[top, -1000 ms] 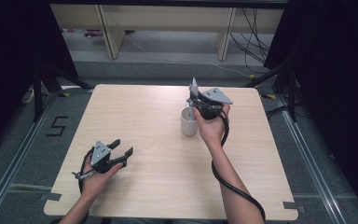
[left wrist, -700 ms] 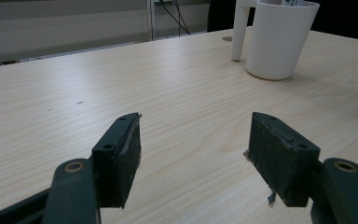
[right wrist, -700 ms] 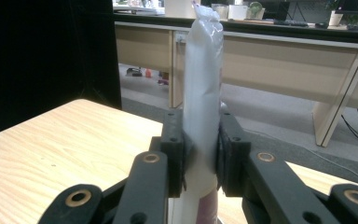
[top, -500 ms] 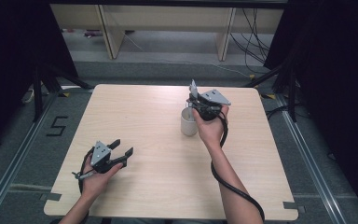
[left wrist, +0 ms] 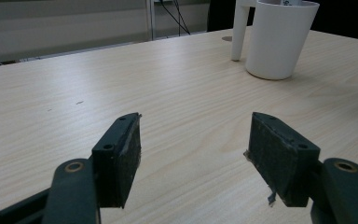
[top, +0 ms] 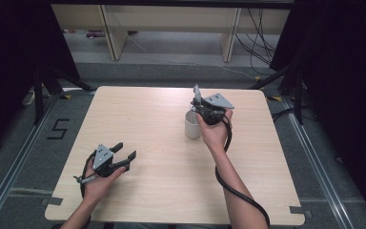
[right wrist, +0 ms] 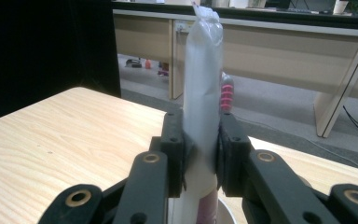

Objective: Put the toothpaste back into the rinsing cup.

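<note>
Pinching a tube point(right wrist: 203, 93) over the cup point(top: 192, 125), right hand-held gripper point(right wrist: 200, 154); left point(left wrist: 193, 158) spread

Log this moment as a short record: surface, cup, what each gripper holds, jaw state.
surface: light wooden table
cup: white cup, upright, right of table centre
left gripper: jaws wide apart, holding nothing, near table's front left
right gripper: above the cup, jaws shut on a translucent white tube
beside the tube: item with pink-striped grip, identity unclear

Almost nothing has been altered: the right claw point(top: 199, 102) has been kept clamped on the white tube point(right wrist: 200, 84) above the cup point(top: 191, 125), toward 1 o'clock.
</note>
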Tool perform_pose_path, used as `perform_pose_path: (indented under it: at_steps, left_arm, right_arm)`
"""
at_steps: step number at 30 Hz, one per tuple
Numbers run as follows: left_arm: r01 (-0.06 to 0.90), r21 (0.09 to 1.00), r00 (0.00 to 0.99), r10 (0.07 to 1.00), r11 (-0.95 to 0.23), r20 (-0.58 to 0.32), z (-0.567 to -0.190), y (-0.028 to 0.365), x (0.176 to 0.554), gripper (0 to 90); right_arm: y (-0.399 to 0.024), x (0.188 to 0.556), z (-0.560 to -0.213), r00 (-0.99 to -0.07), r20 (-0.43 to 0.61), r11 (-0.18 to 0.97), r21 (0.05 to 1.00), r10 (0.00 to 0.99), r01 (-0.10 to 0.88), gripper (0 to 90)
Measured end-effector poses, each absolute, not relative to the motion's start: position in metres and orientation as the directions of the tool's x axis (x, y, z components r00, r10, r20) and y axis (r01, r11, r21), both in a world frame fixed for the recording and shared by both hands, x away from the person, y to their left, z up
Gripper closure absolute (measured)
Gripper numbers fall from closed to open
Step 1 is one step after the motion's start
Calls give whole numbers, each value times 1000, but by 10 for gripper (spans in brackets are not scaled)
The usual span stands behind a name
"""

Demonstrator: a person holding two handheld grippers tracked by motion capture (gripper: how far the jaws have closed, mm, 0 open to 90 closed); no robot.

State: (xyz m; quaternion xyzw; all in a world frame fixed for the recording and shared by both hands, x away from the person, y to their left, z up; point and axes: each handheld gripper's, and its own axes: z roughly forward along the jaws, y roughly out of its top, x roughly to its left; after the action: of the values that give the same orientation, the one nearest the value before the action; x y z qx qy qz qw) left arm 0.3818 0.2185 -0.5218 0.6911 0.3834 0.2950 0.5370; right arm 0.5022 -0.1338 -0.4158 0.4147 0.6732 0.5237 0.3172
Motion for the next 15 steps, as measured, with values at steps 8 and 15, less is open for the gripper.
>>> perform_pose_path:
  at_steps: [8, 15]
  left_arm:
    - [214, 968, 533, 846, -131, -3, -522, 219, 382, 342]
    - [214, 968, 533, 846, -130, -4, -522, 218, 382, 343]
  right_arm:
    - [-134, 504, -421, -454, 5, 116, 964, 891, 239, 761]
    - [-132, 505, -426, -450, 7, 116, 963, 893, 243, 761]
